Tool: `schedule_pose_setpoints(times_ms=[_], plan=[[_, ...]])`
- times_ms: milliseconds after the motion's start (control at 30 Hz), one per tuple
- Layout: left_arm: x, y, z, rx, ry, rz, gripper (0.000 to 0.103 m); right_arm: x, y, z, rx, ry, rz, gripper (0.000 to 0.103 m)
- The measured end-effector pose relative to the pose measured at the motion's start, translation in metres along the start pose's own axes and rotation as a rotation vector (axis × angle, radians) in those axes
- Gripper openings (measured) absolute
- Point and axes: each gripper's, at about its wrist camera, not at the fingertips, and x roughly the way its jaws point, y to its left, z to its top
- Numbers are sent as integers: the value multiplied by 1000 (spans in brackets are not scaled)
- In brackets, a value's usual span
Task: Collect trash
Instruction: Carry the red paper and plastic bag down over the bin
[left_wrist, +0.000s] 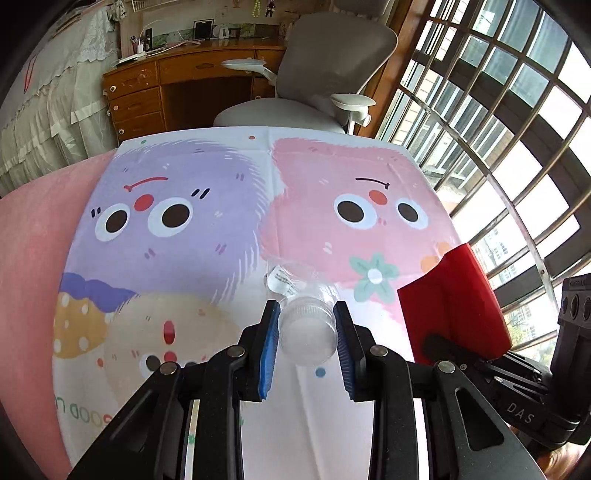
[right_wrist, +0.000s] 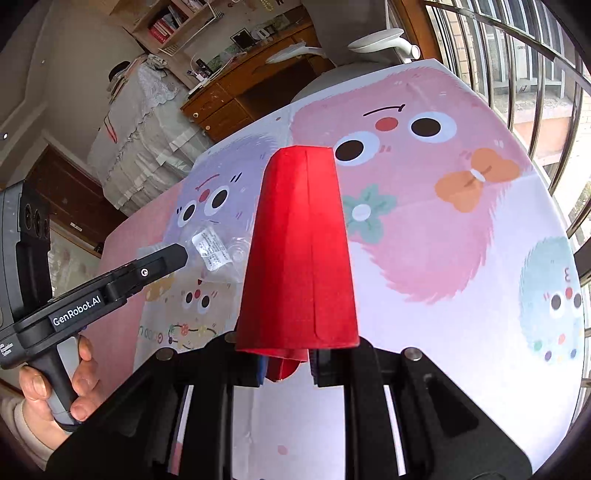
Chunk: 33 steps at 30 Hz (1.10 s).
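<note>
1. Barred windows (left_wrist: 517, 122) line the right side of a room; a wooden desk (left_wrist: 177, 85) and grey office chair (left_wrist: 325, 66) stand at the far end.
2. Nearer, a table (left_wrist: 33, 258) carries a cartoon-monster cloth (left_wrist: 192, 229).
3. On the cloth lies a clear plastic bottle (left_wrist: 308, 328), its cap end toward the camera.
4. The left claw (left_wrist: 307, 314) sits with a blue pad on either side of the bottle cap, touching or nearly so; a firm grip cannot be confirmed.
5. The right claw (right_wrist: 286, 363) is clamped on a red paper cup (right_wrist: 299, 258), held above the cloth just right of the bottle.
6. A hand (right_wrist: 55, 391) grips the left handle.
</note>
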Motion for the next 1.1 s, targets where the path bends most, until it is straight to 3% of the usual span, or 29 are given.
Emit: schedule_pose_setpoints(times_ms=[333, 600, 767, 933, 1100], plan=[[-152, 17, -177, 121, -17, -111, 29, -91, 95, -207, -14, -32, -49, 14], [-227, 14, -293, 172, 50, -160, 29, -139, 124, -344, -34, 85, -124, 14], [-229, 8, -353, 173, 103, -172, 29, -135, 108, -394, -5, 156, -150, 14], [-190, -1, -400, 159, 201, -154, 29, -97, 54, -406, 62, 221, -178, 14], [-130, -5, -441, 136, 268, -151, 29, -50, 0, -444, 137, 280, -198, 14]])
